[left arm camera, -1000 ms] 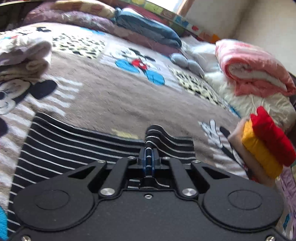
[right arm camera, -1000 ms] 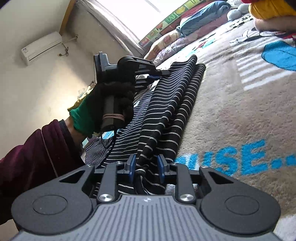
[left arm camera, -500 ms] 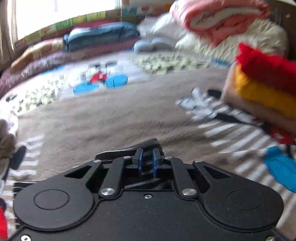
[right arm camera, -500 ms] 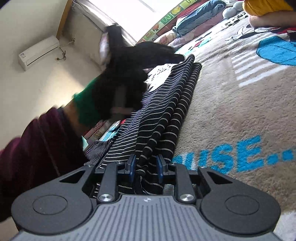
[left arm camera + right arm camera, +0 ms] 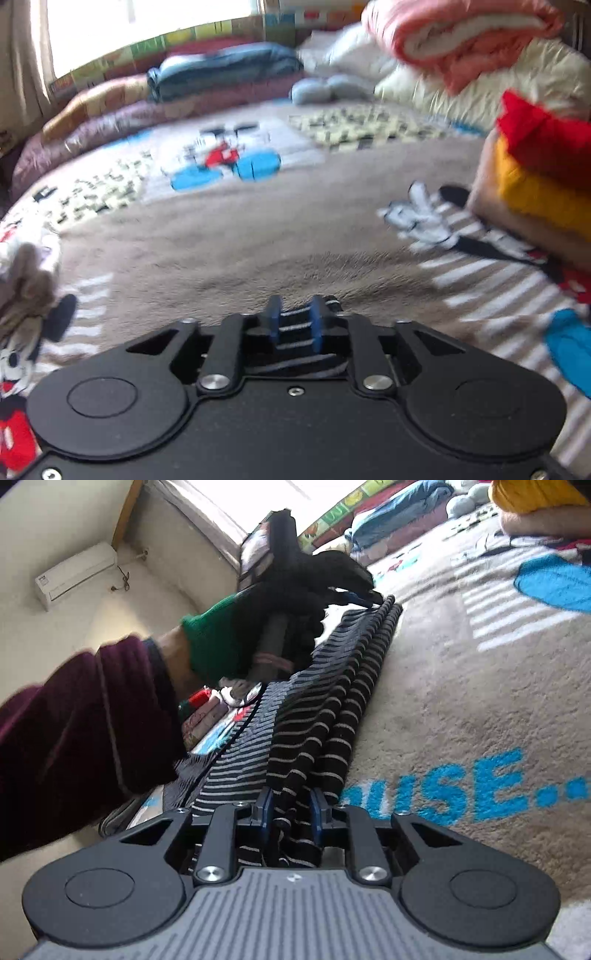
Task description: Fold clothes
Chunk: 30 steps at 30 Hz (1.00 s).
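The black striped shirt (image 5: pixel 325 716) lies bunched lengthwise on the bed's cartoon blanket (image 5: pixel 480 701). The right gripper (image 5: pixel 291 808) clenches its near end. At its far end, the left gripper (image 5: pixel 294 323) jaws are opening around striped fabric.

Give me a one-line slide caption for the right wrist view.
Right gripper pinches one end of a bunched striped garment on the cartoon blanket while the gloved left hand works the far end.

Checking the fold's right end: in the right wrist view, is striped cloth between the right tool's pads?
Yes, bunched folds of the striped shirt run back between the right tool's two blue pads.
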Available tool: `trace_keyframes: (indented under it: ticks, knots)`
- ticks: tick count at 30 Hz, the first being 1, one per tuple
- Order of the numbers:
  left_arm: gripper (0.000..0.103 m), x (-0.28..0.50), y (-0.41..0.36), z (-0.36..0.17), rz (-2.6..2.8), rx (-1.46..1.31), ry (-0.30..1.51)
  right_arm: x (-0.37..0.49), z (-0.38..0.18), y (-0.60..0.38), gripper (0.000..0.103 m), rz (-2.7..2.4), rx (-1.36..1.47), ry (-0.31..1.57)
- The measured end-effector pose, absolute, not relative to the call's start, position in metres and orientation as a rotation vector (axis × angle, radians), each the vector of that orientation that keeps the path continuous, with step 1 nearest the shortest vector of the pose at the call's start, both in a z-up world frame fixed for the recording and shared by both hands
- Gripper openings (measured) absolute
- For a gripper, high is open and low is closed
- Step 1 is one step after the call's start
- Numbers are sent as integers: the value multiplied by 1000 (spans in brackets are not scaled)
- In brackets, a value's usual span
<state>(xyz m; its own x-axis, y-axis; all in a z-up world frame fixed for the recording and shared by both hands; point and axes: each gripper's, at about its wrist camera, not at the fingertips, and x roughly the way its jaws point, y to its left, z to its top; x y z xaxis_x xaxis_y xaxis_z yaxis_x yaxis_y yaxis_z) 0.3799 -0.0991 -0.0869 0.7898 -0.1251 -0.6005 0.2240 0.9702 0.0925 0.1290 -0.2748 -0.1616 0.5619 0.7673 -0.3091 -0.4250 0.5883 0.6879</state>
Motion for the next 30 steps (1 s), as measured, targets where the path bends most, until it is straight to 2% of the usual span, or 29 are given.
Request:
trace_keyframes:
  ticks: [1,5,11,16,20,26,27,29,30]
  knots:
    - [21,362,-93,-82,-198,149,613,127,-160,-277,26,748,599,633]
    - [21,276,-73,-72,-258,123,550,122,-158,-289,26,721,616,616]
    - [20,165,-82,-98,-319,95,573,120,-168,-316,26,642,715,628]
    - [19,154,-114,-135,-306,171,642,119,-173,-316,24,615,715,626]
    - [19,142,-113,-124,-298,146,577,114,-172,-311,24,592,681,604]
    - [23,135,-110,-136,-326,112,589,103,-182,-319,24,560,738,562]
    - [25,132,-106,-129,-334,70,581,102,-183,-320,24,557,740,557]
    - [42,125,-98,-120,-357,31,564,94,-182,-321,25,546,743,554]
    - [57,122,-92,-117,-358,16,565,90,-181,-321,26,540,744,553]
